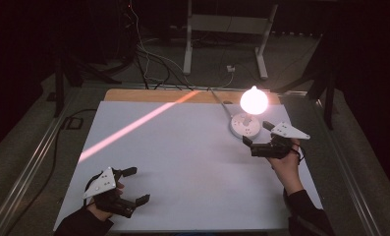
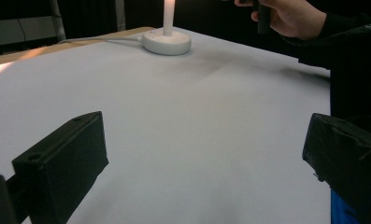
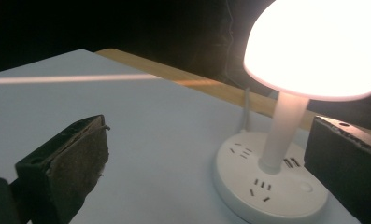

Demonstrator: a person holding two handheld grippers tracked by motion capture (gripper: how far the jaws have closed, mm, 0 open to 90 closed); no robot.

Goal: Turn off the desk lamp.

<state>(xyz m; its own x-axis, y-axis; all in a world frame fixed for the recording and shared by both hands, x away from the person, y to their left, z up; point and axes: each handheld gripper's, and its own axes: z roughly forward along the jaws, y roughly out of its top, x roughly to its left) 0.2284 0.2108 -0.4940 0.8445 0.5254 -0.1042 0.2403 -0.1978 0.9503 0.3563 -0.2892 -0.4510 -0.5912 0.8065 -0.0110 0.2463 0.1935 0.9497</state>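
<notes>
A small white lamp (image 1: 253, 101) with a glowing round shade stands lit at the back right of the white table (image 1: 182, 162), on a round white base (image 1: 244, 126) with sockets. In the right gripper view the shade (image 3: 318, 46) shines above the stem and base (image 3: 267, 186). My right gripper (image 1: 257, 133) is open just right of the base, jaws wide, nothing between them. My left gripper (image 1: 134, 186) rests open at the front left, empty. The left gripper view shows the lamp base (image 2: 167, 42) far off and the other hand (image 2: 286, 16).
A white cord (image 1: 217, 96) runs from the lamp base to the back of the table. A pinkish streak of light (image 1: 133, 127) crosses the sheet diagonally. A wooden edge (image 1: 148, 95) shows at the back. Cables and a metal stand (image 1: 227, 34) lie on the dark floor beyond.
</notes>
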